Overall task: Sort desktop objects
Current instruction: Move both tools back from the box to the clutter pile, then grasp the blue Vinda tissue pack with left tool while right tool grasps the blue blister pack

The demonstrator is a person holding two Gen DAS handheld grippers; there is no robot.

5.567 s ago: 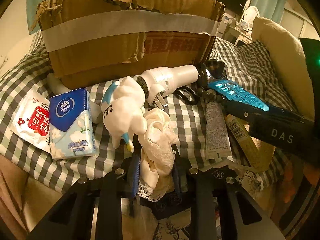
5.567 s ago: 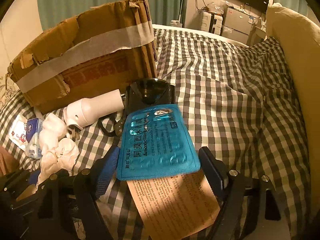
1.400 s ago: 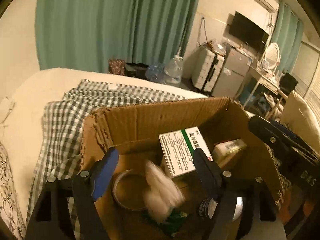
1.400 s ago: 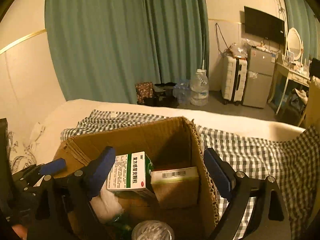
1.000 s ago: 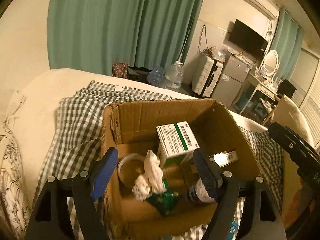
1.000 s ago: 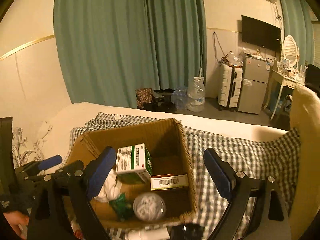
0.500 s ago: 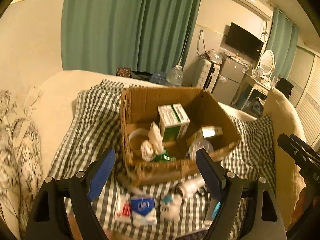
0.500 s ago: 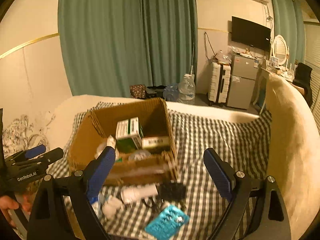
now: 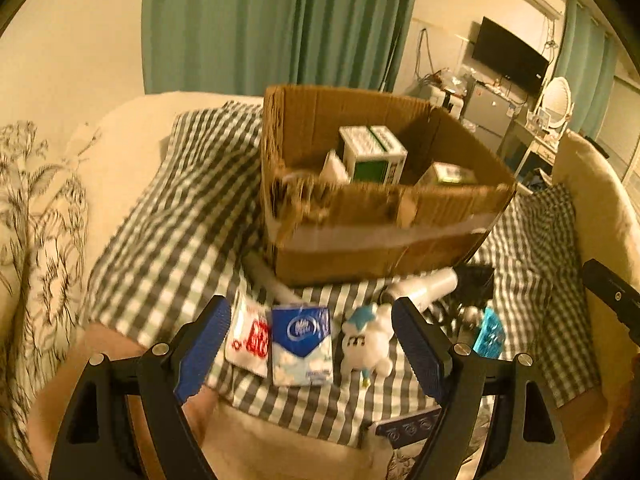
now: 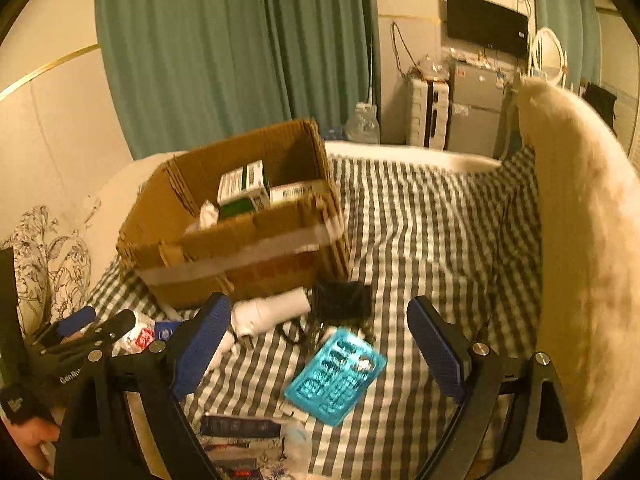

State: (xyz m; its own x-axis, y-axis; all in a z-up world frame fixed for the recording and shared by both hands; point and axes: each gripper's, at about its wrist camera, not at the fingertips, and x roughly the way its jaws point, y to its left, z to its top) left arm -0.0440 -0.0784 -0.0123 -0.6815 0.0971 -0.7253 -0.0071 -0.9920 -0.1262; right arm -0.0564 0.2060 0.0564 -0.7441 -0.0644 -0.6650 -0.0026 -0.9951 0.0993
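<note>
A cardboard box [image 9: 380,236] [image 10: 244,264] sits on a checked cloth and holds a green-and-white carton [image 9: 372,154], a smaller carton [image 9: 452,174] and a white cloth [image 9: 334,168]. In front of it lie a red-and-white packet [image 9: 250,338], a blue tissue pack [image 9: 302,344], a white plush toy [image 9: 366,342], a white bottle [image 10: 272,310], a black item [image 10: 340,300] and a blue blister pack [image 10: 336,376]. My left gripper [image 9: 312,348] hangs open above the tissue pack, nothing in it. My right gripper [image 10: 320,354] is open and empty above the blister pack.
A cream pillow [image 10: 580,240] rises along the right. Floral bedding [image 9: 40,220] lies at the left. A dark printed pack [image 10: 240,428] sits at the near edge of the cloth. Green curtains [image 10: 224,52], a TV [image 10: 486,24] and suitcases stand beyond the bed.
Both grippers have pulled back and down from above the box, empty; the loose objects in front of the box have come into view. The white cloth and blister-pack leaflet held earlier are released.
</note>
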